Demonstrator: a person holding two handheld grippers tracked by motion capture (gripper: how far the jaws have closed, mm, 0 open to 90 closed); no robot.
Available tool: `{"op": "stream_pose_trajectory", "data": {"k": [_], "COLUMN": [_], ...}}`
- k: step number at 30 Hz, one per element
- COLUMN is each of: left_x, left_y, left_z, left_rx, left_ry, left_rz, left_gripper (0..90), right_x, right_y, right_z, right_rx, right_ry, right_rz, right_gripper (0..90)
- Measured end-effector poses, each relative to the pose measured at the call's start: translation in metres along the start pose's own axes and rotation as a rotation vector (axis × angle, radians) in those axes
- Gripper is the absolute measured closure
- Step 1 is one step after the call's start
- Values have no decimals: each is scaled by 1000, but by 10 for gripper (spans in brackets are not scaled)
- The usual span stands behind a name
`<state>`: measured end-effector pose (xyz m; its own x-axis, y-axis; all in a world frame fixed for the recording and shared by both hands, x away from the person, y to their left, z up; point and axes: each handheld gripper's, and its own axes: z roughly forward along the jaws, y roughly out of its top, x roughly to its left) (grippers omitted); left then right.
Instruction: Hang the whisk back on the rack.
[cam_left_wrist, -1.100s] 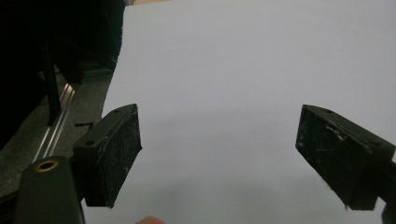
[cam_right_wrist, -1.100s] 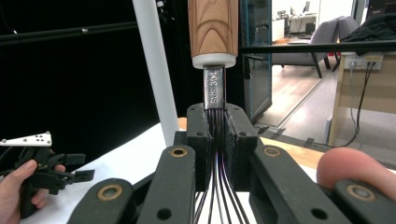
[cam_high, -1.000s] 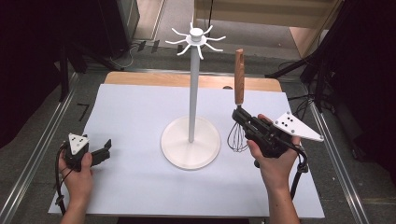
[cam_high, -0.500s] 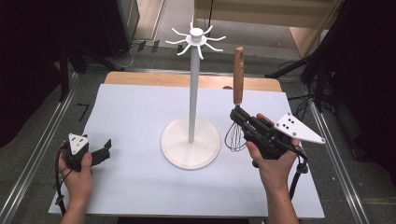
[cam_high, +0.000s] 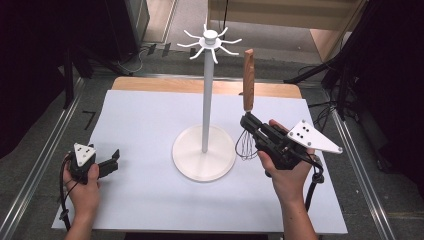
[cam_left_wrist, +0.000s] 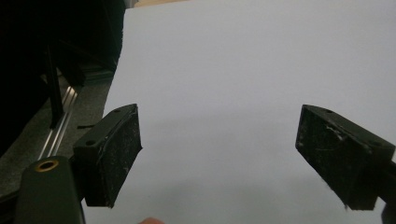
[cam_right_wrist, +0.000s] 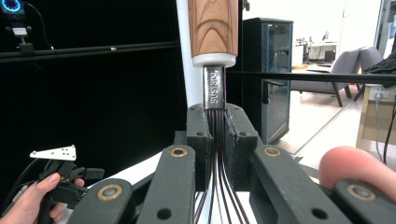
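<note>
The jaws of the right gripper (cam_right_wrist: 215, 140) are pressed together on the thin wires of a whisk (cam_right_wrist: 214, 28), just below the steel neck stamped "SUS 304". The whisk is held upright, its wooden handle rising above the jaws and its wire head hanging below them. In the high view the right gripper (cam_high: 249, 122) is seen at the right of the worktop (cam_high: 145, 120), carried by the right hand (cam_high: 289, 175), with the whisk (cam_high: 248, 85) lifted so that its wire loops hang just beside the round base of a white stand (cam_high: 204, 150). The stand's thin post rises from the middle of the worktop to a small hub with curved hooks spread around it; the whisk handle stands to the right of the post, apart from it.

The jaws of the left gripper (cam_left_wrist: 219, 149) are held wide apart with nothing between them, and the bare white worktop (cam_left_wrist: 243, 70) is seen beyond them. In the high view the left gripper (cam_high: 111, 162) is held low at the left edge of the worktop by the left hand (cam_high: 84, 187), well apart from the stand.
</note>
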<state>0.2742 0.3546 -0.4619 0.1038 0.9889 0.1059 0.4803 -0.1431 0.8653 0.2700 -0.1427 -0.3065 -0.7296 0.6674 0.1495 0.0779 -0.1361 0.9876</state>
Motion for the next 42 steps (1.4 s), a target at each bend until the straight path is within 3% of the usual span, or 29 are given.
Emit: {"op": "stream_pose_trajectory", "data": {"k": [14, 28, 42], "left_x": [0, 0, 0], "left_y": [0, 0, 0], "left_z": [0, 0, 0], "left_rx": [-3, 0, -2], "left_ry": [-2, -2, -2], "left_rz": [-3, 0, 2], "left_gripper": [150, 150, 150], "right_x": [6, 4, 2], "right_y": [9, 6, 1], "right_z": [11, 12, 16], "right_rx": [-5, -18, 10], "right_ry": [15, 16, 40], "right_rz": [-23, -3, 21], "right_gripper": [833, 832, 831]}}
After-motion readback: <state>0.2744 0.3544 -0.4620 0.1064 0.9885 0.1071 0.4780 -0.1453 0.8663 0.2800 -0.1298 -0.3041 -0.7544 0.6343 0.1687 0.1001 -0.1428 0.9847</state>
